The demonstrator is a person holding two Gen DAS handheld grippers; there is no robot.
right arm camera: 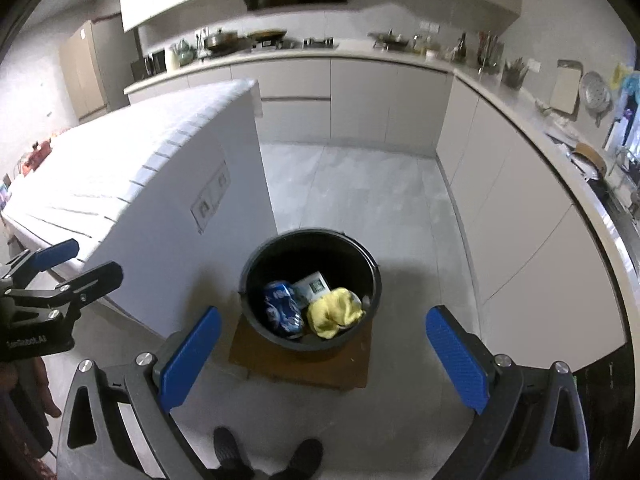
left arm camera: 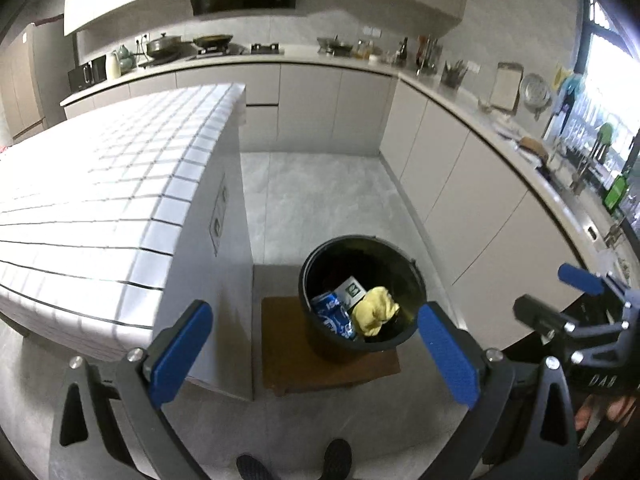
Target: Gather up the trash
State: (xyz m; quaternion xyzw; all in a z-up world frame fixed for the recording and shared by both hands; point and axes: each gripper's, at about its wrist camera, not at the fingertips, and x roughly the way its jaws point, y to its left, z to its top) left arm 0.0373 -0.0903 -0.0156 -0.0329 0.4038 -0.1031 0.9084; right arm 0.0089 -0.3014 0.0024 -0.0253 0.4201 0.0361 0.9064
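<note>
Left tool (left arm camera: pixel 312 352) up high, blue pads spread wide apart, nothing between them. Right tool (right arm camera: pixel 324 356) the same story: jaws wide, empty, hanging above the floor. Each one shows in the other's view off to the side, and both look empty there too.

Straight below and ahead of both tools sits the round black plastic bin (right arm camera: pixel 256 256), standing on a small square brown wooden stool (right arm camera: pixel 264 364) just off the near corner of the white-tiled island counter (left arm camera: pixel 100 184). Inside the bin: a crushed blue drink can (right arm camera: pixel 282 308), a crumpled yellow cloth or tissue wad (right arm camera: pixel 334 310) and a small white printed carton (right arm camera: pixel 314 286), all lying together on the bottom.

So where are we? By the look of it, a drop has been made and both tools are free; this reads as the pause between deliveries, or the end of the job. The next move calls for finding more trash, and that means swinging towards the island counter top or the floor, because nothing loose shows in reach.

The catch: the tiled top is blown out by glare in the right wrist view, so small litter there could go unseen. The far left end of that counter carries some reddish items, too small to name. The bin's lower depth is dark, the stool's legs are hidden, and only the person's shoe tips (right arm camera: pixel 268 456) peek in at the bottom edge.
</note>
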